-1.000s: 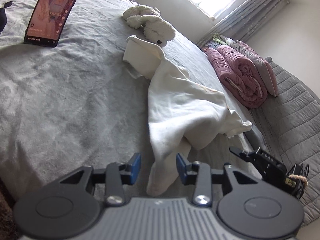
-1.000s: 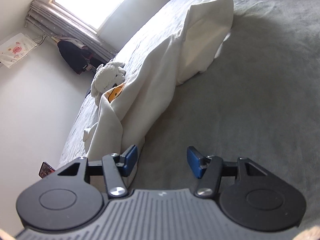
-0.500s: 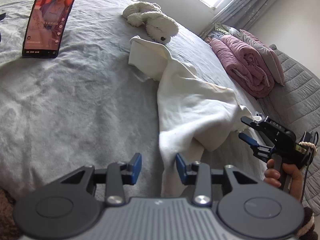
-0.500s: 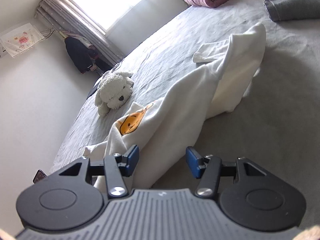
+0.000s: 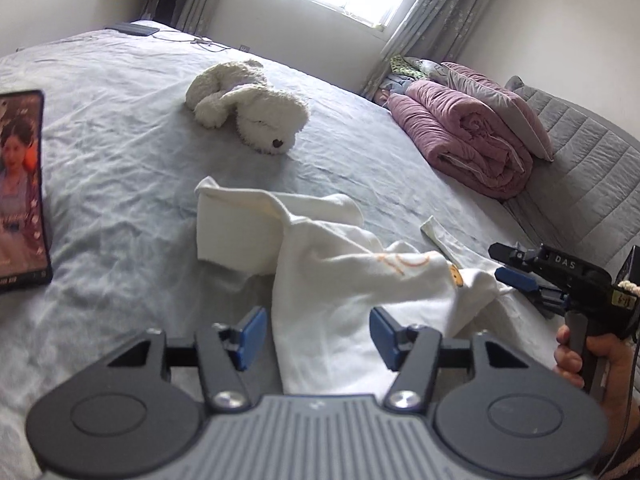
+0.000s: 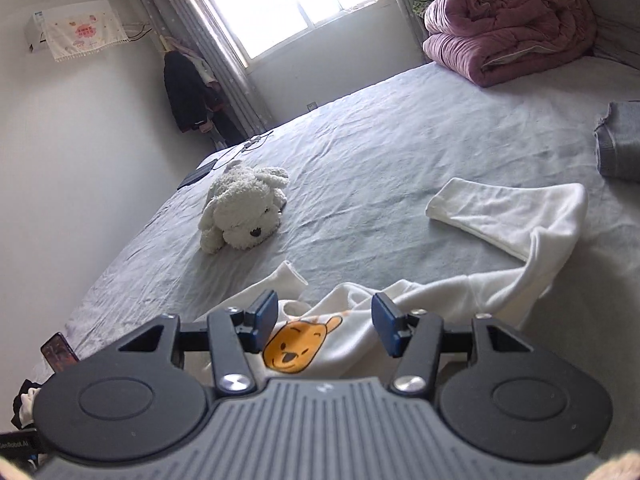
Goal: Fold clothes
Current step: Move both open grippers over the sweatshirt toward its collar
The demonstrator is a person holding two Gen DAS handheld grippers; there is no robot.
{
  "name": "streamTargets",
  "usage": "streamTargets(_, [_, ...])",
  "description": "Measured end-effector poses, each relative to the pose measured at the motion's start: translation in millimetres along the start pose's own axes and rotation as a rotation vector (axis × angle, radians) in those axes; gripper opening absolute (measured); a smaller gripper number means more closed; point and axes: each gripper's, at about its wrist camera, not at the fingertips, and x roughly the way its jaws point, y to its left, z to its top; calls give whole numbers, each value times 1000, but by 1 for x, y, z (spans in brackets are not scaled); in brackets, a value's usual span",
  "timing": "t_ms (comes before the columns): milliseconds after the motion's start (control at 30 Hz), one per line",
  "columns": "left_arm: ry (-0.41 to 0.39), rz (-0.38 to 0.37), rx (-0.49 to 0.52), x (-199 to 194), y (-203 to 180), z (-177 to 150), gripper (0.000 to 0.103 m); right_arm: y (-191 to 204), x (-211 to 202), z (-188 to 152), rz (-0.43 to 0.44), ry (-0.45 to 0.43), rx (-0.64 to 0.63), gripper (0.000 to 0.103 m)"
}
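1. My left gripper (image 5: 314, 330) has its jaws opening; white cloth shows between the blue pads (image 5: 251, 330), but they do not press on it.
2. My right gripper (image 6: 325, 326) has its pads apart. The bear print (image 6: 298, 346) lies in the gap below them, and nothing is clamped.
3. The white sweatshirt (image 5: 344, 280) lies rumpled on the grey bed sheet (image 5: 112, 184), directly ahead of both grippers. One sleeve (image 6: 508, 216) trails away toward the folded grey garment (image 6: 620, 140).
4. Handling judgement: the fabric looks soft, light and limp. It should sag from any single hold and drag along the sheet (no stiffness to rely on).
5. Recommended hold: pinch a doubled edge, such as a shoulder seam or the hem, rather than the loose middle.
6. Both grippers point forward and down at the bed. My right hand (image 5: 588, 356) wraps its handle, beside the cloth.
7. The plush dog (image 5: 248, 108) and the phone (image 5: 20, 188) lie apart from the sweatshirt.
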Motion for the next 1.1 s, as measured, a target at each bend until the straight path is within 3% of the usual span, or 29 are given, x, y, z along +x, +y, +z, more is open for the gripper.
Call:
streamTargets(233, [28,55,73,64,-10,51,60,-24,58,33,-53,68,-17,57])
streamTargets(500, [46,231,171,144,-5,100,60,-54,98,24,-91,130,-52,57])
streamTargets(567, [66,244,193,163,-3,106,60,-62,96,15,-108,110,-85,57])
streamTargets(667, [89,242,232,187,-3,110,60,-69,99,14,-127,164,-114,57])
streamTargets(867, [159,215,165,218,8,108,59,-76,98,10,-24,224,-168,57])
streamTargets(967, [135,284,190,225,5,97,49,-78,104,6,-10,255,-186,57])
streamTargets(1033, [98,363,216,225,0,89,21,-79,103,6,1,255,-187,57])
streamTargets(1100, [73,430,235,222,-2,84,2,-80,104,7,7,254,-186,57])
